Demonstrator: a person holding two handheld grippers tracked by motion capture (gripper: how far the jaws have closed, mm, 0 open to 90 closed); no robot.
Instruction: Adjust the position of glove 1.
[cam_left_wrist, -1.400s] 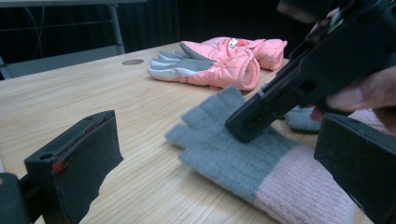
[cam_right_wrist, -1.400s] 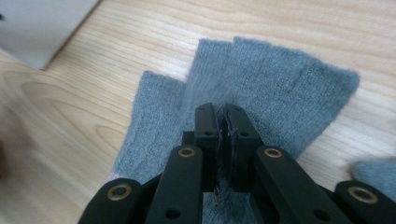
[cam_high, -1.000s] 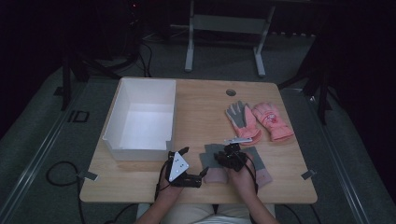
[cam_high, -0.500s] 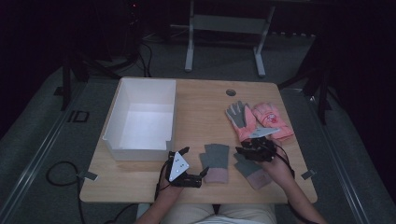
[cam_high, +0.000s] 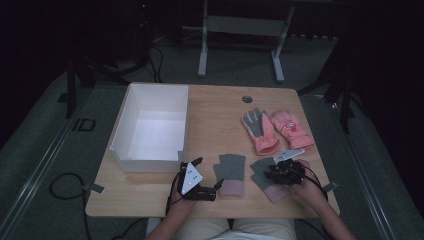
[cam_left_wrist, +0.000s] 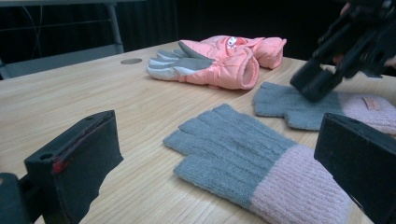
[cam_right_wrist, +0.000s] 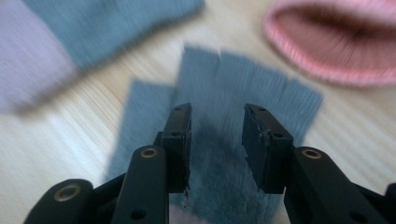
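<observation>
Gloves: two grey knit gloves (cam_high: 231, 172) (cam_high: 264, 176) are lying flat beside the white box (cam_high: 150, 160), none inside yet. Right tongs (cam_high: 278, 172) are hovering apart above the farther grey glove, having just been opening, nothing between them. Left tongs (cam_high: 209, 173) are resting apart, nearer the box, empty. Pink gloves (cam_high: 277, 130) are waiting beyond.
</observation>
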